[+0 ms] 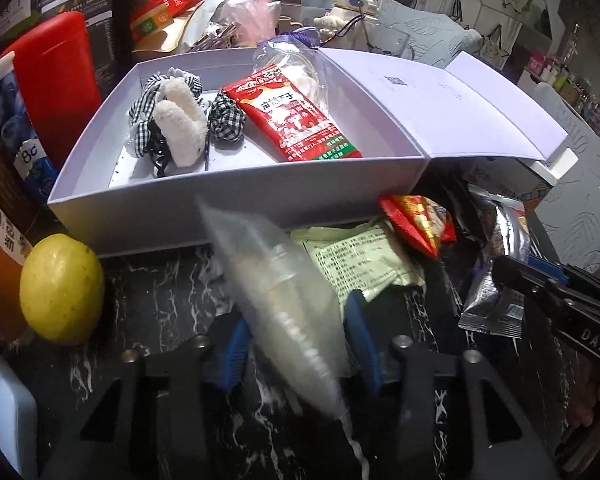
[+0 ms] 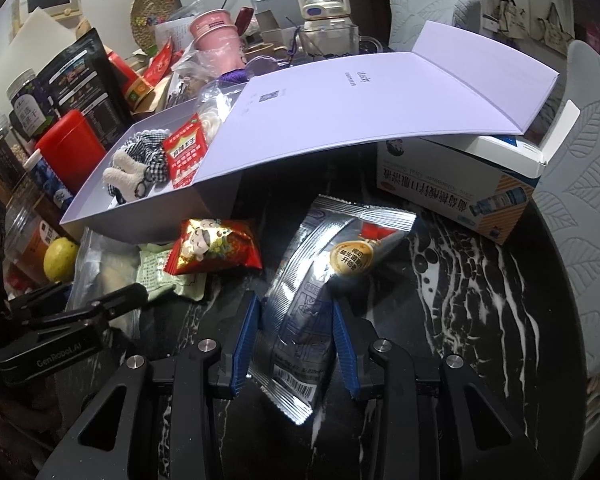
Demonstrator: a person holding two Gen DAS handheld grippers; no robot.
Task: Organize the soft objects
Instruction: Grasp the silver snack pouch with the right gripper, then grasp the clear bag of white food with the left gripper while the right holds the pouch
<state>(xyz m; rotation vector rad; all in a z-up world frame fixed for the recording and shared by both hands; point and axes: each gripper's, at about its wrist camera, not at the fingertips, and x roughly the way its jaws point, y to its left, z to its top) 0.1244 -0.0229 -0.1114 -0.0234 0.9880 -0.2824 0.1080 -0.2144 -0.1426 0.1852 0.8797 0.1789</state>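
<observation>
My left gripper (image 1: 296, 340) is shut on a clear plastic bag (image 1: 276, 280) of pale contents, which slants between its blue pads just in front of the open white box (image 1: 236, 208). Inside the box lie a white plush clip with gingham scrunchies (image 1: 180, 128) and a red packet (image 1: 300, 120). My right gripper (image 2: 296, 344) is shut on a silver foil packet (image 2: 320, 264) that rests on the black marble table (image 2: 480, 300). A small red snack packet (image 2: 212, 248) and a pale green sachet (image 2: 160, 276) lie between the two grippers. The left gripper (image 2: 112, 300) shows at the left of the right wrist view.
The box lid (image 2: 380, 100) hangs open to the right over a medicine carton (image 2: 460, 188). A lemon (image 1: 62, 288), a red canister (image 1: 56, 80) and jars crowd the left. Cups, a kettle (image 1: 356, 0) and bags stand behind the box.
</observation>
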